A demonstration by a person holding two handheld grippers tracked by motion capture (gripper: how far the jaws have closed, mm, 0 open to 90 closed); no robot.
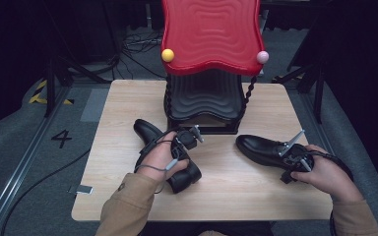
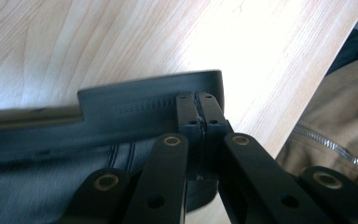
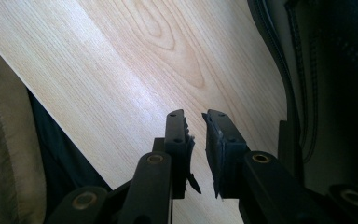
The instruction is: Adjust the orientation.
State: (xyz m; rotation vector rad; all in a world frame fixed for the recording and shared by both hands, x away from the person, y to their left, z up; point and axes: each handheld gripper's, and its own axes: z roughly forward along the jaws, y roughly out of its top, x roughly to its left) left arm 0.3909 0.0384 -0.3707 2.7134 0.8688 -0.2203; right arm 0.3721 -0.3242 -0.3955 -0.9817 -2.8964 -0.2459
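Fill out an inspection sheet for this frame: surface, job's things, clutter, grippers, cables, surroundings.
Surface: light wooden table, bare around the shoes.
Job's things: left black shoe lies near the table's middle; right black shoe lies toward the right edge; red and black shoe rack stands at the back.
Clutter: nothing seen.
Grippers: left gripper has its jaws shut at the left shoe's heel, and whether they pinch its rim cannot be told; right gripper has its jaws slightly apart over bare wood beside the right shoe.
Cables: grey cable loops over the left hand.
Surroundings: dark floor with cables behind the rack.
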